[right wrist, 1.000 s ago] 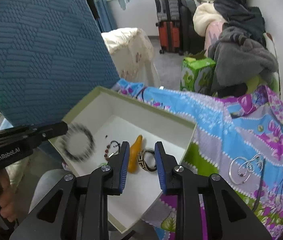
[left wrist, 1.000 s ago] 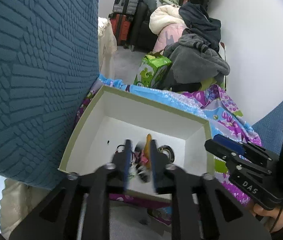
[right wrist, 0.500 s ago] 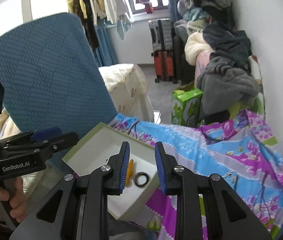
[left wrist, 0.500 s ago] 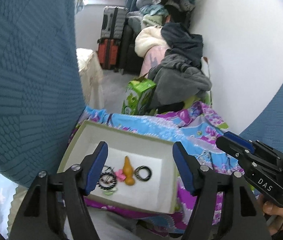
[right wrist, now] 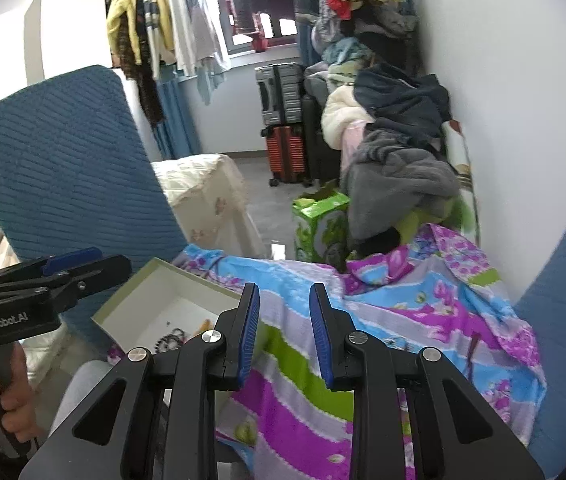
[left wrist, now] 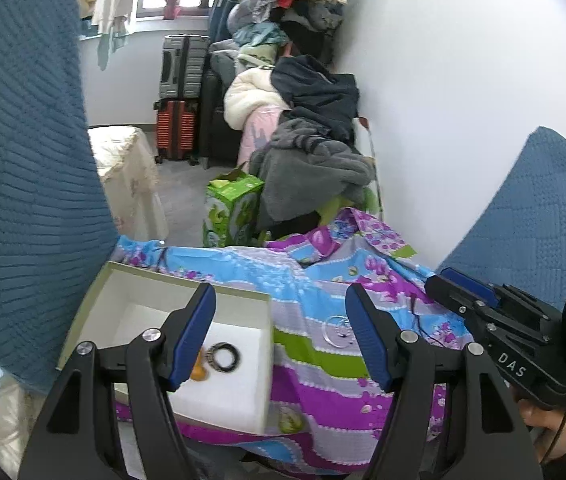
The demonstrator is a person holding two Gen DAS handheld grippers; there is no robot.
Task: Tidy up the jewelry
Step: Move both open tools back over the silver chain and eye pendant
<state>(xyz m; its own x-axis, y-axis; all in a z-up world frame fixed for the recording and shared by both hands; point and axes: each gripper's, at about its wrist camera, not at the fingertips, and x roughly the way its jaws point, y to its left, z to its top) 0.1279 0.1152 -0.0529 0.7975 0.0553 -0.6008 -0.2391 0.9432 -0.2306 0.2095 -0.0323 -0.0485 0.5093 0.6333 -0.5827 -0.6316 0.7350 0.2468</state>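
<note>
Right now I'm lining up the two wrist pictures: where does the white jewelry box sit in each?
Left wrist: white jewelry box lower left, partly behind the left finger of that camera's own gripper.
Right wrist: white jewelry box lower left, just left of that camera's own gripper fingers.
Shared landmark: the green carton on the floor beyond the floral cloth.

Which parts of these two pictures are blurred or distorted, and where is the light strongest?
Left wrist view: the white box has a smeared near corner, and the fisheye bends the blue chair back. Right wrist view: the window glares brightest, and the jewelry is too small to identify.
</note>
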